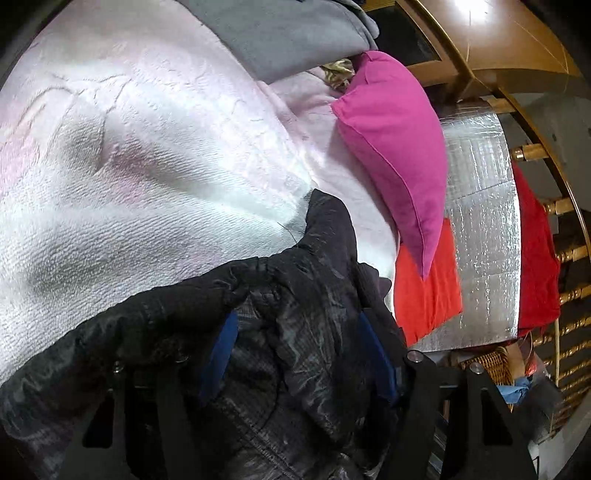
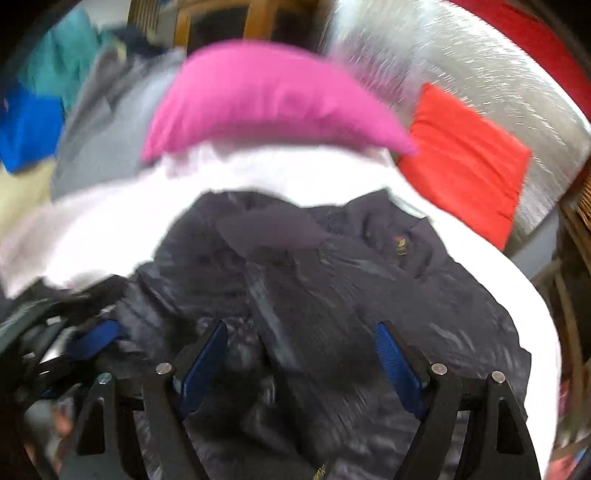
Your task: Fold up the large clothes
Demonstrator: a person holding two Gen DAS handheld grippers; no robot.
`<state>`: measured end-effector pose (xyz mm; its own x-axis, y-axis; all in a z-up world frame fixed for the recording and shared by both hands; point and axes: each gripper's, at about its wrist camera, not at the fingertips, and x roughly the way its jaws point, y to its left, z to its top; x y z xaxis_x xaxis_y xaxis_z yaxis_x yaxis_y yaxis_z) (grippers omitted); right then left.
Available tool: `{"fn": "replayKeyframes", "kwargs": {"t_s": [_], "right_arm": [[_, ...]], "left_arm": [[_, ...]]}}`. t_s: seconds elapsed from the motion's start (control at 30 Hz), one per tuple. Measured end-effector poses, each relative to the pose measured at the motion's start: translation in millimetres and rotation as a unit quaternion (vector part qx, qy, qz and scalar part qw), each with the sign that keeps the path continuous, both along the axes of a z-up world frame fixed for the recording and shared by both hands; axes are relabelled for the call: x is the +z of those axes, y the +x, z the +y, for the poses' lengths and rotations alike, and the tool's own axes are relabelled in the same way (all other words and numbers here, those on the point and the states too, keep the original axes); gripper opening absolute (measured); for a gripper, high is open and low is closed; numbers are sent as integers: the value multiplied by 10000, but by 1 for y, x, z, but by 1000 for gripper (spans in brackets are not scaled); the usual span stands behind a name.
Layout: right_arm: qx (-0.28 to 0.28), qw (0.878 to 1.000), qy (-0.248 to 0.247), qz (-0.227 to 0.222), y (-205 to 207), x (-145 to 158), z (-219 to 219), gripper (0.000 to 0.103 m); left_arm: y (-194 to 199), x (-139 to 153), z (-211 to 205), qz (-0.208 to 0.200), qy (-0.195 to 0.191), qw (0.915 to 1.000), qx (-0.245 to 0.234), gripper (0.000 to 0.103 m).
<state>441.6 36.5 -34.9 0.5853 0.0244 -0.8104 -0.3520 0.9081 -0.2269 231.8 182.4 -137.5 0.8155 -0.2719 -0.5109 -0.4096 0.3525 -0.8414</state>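
Between the blue pads of the left gripper (image 1: 299, 354): a bunched fold of one black jacket (image 1: 288, 295), spilling over both fingers; whether the pads press on it, cannot tell. Right gripper (image 2: 301, 363) spread wide over the same jacket (image 2: 332, 280), pads clear of the cloth. Left gripper seen from the right wrist view at lower left (image 2: 85, 343), blurred. Under the jacket, one white textured blanket (image 1: 147, 177), bare and roomy toward the upper left. Beyond it: one magenta pillow (image 1: 395, 147), one orange-red cushion (image 1: 428, 295), one grey garment (image 1: 288, 33), one silver foil sheet (image 1: 480, 221), one red cloth (image 1: 535, 258). Along the far edge, a brass-coloured railing (image 1: 569, 251) and a wicker basket (image 1: 491, 363), closing off that side.
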Motion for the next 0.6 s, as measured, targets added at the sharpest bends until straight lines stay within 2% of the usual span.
{"fn": "replayKeyframes", "kwargs": {"t_s": [0.07,0.13,0.2,0.3,0.37,0.43,0.47,0.5,0.53,0.6], "right_arm": [[-67,9995,-240,194,13,-15,5,72],[-146,9987,-372,302,21,-22,4,24],[-383,9990,-157,140,21,-10,-8,13],[-878,9943,424,-425,8,25,-44,12],[-1365,9828,999,-741,-9,46,-83,12],[-2093,9563,1810,-941,-30,51,-139,13],[-2478,9382,2232,-925,-40,44,-168,14],[-2848,9178,2652,-784,-50,27,-198,20],[-3120,9017,2959,-456,-55,4,-223,34],[-3392,8799,3323,184,-61,-36,-252,42]], "left_arm": [[0,0,0,13,-33,10000,-12,68],[1,-1,1,30,-68,10000,-37,68],[4,-4,2,42,-82,9999,-50,68],[3,-2,0,62,22,9999,-77,68],[4,-1,0,72,61,9999,-78,68],[4,-1,0,83,74,9999,-80,68],[5,-1,0,90,93,9999,-80,68],[5,-1,-1,102,138,9998,-86,68],[5,-1,-2,108,191,9997,-98,68],[6,-1,-3,115,274,9995,-123,68]]}}
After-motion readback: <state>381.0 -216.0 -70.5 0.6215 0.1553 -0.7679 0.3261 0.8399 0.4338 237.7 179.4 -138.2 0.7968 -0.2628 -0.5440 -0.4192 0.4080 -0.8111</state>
